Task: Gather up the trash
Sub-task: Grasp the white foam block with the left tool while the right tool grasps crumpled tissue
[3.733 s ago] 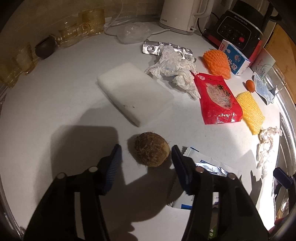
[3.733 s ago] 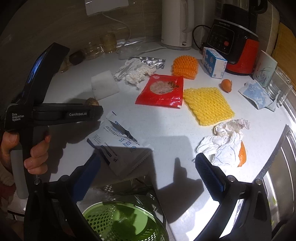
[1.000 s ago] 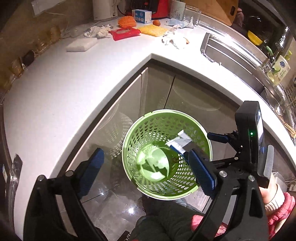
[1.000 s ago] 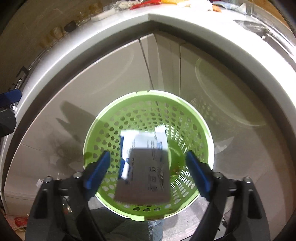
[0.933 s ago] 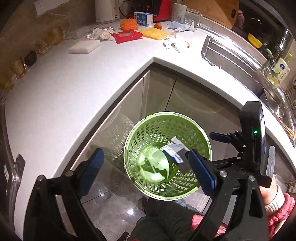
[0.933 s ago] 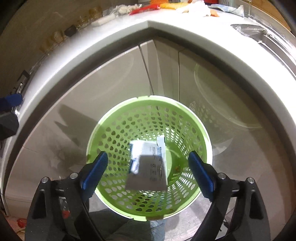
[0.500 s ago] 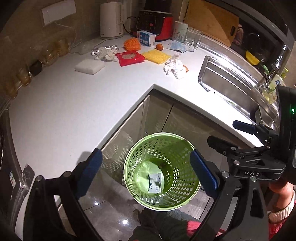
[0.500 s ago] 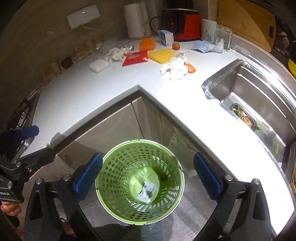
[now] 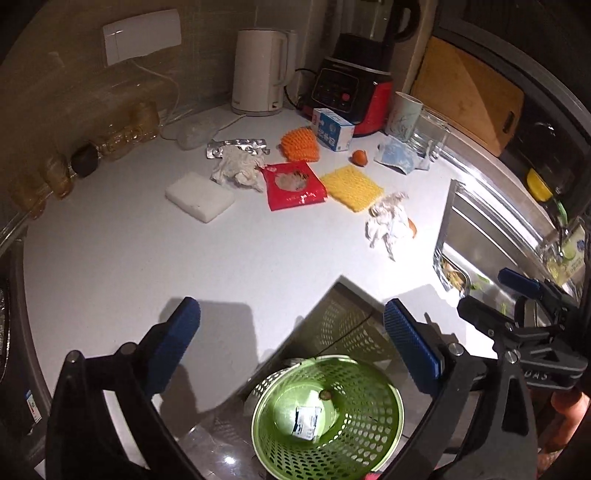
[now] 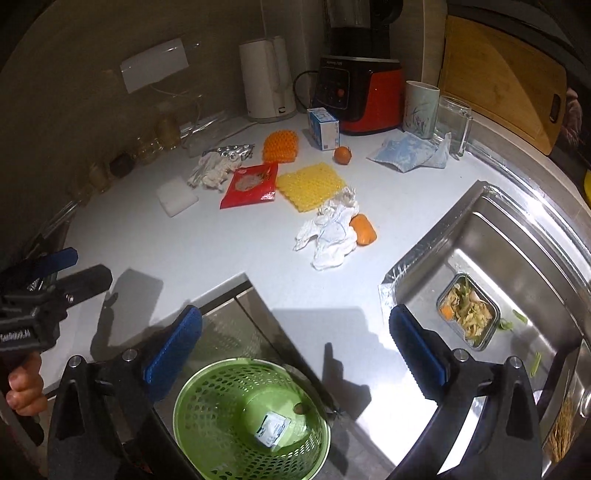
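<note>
Worktop [image 9: 110, 258]: white, L-shaped, lit brightly from above, hard shadows cast.
Wall [image 9: 55, 85]: brownish, dim; white socket plate [image 9: 142, 36] mounted.
Sink [image 10: 517, 258]: stainless steel, set into the right run.
Cabinet doors [image 10: 236, 332]: glossy grey, below the inner corner.
Floor [image 9: 221, 458]: glossy, dark.

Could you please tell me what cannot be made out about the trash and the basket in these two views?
- Green basket, left wrist view: its near rim is cut off by the bottom edge.
- White packet in the basket: print too small to read in either view.
- Small brown lump beside the packet: too small to identify.
- Orange piece: mostly hidden behind crumpled tissue.
</note>
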Demonstrator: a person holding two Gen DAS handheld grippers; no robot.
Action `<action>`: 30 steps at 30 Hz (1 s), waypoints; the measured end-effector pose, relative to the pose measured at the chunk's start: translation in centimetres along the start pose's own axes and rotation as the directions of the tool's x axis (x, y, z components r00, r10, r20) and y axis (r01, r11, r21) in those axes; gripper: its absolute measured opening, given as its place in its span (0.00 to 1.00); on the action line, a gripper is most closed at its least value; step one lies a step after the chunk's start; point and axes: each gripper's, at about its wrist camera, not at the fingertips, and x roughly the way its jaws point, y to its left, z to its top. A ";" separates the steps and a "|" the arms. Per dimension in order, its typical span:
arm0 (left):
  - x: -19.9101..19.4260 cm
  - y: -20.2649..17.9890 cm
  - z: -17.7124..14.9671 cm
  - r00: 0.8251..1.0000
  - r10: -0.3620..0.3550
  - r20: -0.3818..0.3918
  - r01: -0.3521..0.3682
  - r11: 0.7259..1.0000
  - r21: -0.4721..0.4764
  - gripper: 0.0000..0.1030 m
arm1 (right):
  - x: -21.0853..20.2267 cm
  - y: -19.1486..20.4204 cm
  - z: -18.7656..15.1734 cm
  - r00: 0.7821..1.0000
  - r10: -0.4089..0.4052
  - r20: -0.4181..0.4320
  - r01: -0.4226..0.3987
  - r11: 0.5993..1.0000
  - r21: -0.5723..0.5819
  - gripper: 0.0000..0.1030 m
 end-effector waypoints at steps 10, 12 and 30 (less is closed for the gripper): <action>9.6 5.0 8.1 0.985 0.168 -0.036 -0.171 0.929 -0.329 0.92 | 5.1 -2.4 5.7 0.998 0.066 0.012 -0.066 0.996 -0.056 0.98; 11.5 5.9 9.2 0.978 0.200 -0.050 -0.204 0.905 -0.372 0.92 | 6.3 -2.7 6.7 0.996 0.085 0.007 -0.084 0.994 -0.070 0.98; 20.9 9.5 11.2 0.915 0.347 -0.203 -0.403 0.802 -0.442 0.72 | 11.6 -1.6 11.9 0.988 0.156 0.005 -0.154 0.981 -0.120 0.98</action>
